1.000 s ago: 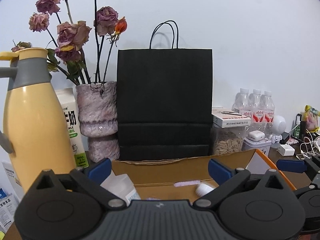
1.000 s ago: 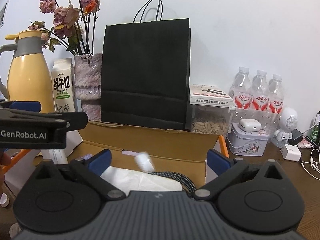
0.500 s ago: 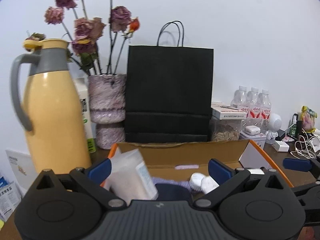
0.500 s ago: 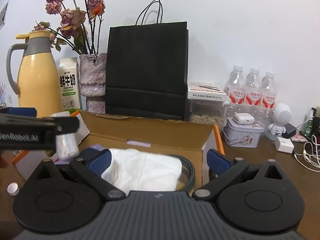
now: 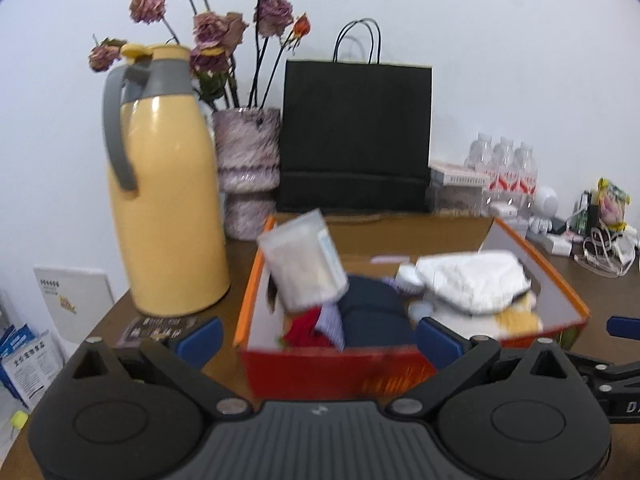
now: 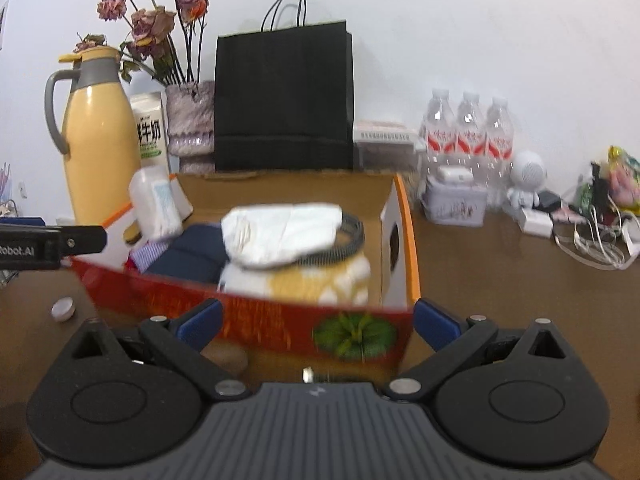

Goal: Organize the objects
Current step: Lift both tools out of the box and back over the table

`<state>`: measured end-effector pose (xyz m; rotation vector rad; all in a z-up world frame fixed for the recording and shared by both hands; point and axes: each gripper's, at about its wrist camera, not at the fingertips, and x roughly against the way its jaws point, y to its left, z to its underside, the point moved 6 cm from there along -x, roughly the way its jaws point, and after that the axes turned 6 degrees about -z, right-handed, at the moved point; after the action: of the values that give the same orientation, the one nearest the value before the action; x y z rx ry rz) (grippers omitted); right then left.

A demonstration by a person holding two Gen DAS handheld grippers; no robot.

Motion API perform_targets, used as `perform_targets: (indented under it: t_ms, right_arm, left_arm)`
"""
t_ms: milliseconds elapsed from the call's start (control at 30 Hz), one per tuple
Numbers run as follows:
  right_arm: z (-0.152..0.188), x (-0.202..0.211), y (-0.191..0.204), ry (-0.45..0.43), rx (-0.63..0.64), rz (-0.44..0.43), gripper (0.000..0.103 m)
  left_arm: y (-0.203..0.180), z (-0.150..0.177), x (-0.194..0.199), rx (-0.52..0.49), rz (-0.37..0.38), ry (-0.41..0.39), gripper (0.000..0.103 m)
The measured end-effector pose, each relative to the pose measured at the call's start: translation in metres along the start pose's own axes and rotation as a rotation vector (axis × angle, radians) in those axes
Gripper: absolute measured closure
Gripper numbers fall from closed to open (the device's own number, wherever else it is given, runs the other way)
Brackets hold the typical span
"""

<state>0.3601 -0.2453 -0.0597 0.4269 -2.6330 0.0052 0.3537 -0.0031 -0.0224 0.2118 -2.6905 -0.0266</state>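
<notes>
An open orange-red cardboard box stands on the brown table in front of both grippers. It holds a clear plastic tub leaning at its left end, dark blue cloth, a white bag with a braided cable, and a yellow-white cloth. My left gripper is open and empty just before the box's near wall. My right gripper is open and empty, also at the near wall.
A yellow thermos jug, a vase of dried roses, a milk carton and a black paper bag stand behind the box. Water bottles, a tin, a small robot figure and cables lie right. A small cap lies left.
Both grippers have pulled back and up from inside the box. The box's near wall and its contents now show in front of them. The plastic tub now leans in the box's left end.
</notes>
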Motion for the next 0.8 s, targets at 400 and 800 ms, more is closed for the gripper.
perform_targets:
  t_ms: [400,800]
  right_arm:
    - [0.053,0.02,0.016,0.152,0.039,0.006,0.0]
    - [0.068,0.016,0.021,0.185,-0.054,0.015,0.022]
  left_arm:
    - [0.055,0.053,0.012,-0.024,-0.083,0.151,0.0]
    - [0.054,0.083,0.022,-0.009,-0.031,0.235,0.0]
